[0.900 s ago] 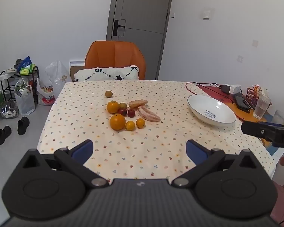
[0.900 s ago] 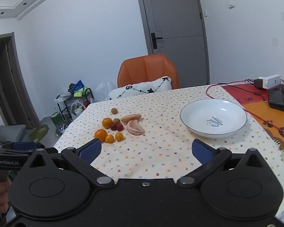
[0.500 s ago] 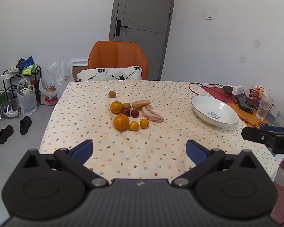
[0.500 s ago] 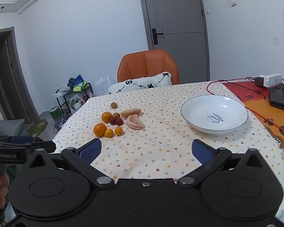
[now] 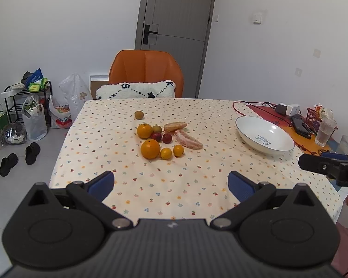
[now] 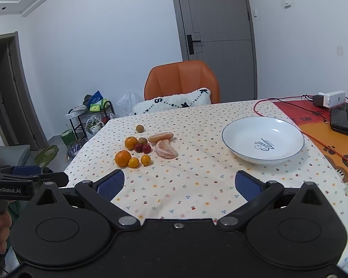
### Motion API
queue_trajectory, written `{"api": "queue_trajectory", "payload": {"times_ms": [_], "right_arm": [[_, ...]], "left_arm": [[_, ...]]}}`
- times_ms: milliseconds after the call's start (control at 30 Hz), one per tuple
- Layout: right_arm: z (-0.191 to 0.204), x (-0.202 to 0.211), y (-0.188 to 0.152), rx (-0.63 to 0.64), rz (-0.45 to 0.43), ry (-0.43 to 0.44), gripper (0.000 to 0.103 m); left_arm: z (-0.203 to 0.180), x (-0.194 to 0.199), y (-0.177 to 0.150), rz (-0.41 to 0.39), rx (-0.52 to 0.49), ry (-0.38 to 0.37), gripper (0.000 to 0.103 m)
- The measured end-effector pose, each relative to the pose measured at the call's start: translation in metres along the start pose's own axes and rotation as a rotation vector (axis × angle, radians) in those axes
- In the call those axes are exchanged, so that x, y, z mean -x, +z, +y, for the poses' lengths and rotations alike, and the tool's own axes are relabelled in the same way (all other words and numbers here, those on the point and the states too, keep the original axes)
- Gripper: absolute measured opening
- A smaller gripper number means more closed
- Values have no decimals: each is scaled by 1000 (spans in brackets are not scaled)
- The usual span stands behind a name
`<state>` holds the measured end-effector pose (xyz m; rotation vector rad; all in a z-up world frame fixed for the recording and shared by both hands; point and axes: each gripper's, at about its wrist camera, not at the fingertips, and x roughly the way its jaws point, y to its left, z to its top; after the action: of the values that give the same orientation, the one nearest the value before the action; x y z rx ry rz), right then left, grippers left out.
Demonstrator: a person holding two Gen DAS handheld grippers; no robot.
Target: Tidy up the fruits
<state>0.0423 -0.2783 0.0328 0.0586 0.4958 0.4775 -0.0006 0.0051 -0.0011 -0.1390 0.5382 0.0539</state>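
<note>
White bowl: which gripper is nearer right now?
Right. The right gripper is open just short of the white bowl, which sits ahead and slightly to its right. The left gripper, also open, has the bowl farther off to its right.

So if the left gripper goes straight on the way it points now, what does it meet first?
Probably the bare tablecloth short of the fruit: the open left gripper points slightly downward. The big orange lies beyond, but depth is unclear.

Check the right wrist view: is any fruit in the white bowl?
No, the white bowl is empty; the fruit lies on the tablecloth.
</note>
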Motion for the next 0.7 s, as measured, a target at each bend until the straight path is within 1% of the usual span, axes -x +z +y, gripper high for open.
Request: {"api": "queue_trajectory", "payload": {"times_ms": [433,700], "right_arm": [[0,0,0,-3,-2,2,103],[0,0,0,1,0,3,103]], "left_arm": [[4,2,-2,-2,5,3,103],[4,2,0,-5,-16,10,103]]}}
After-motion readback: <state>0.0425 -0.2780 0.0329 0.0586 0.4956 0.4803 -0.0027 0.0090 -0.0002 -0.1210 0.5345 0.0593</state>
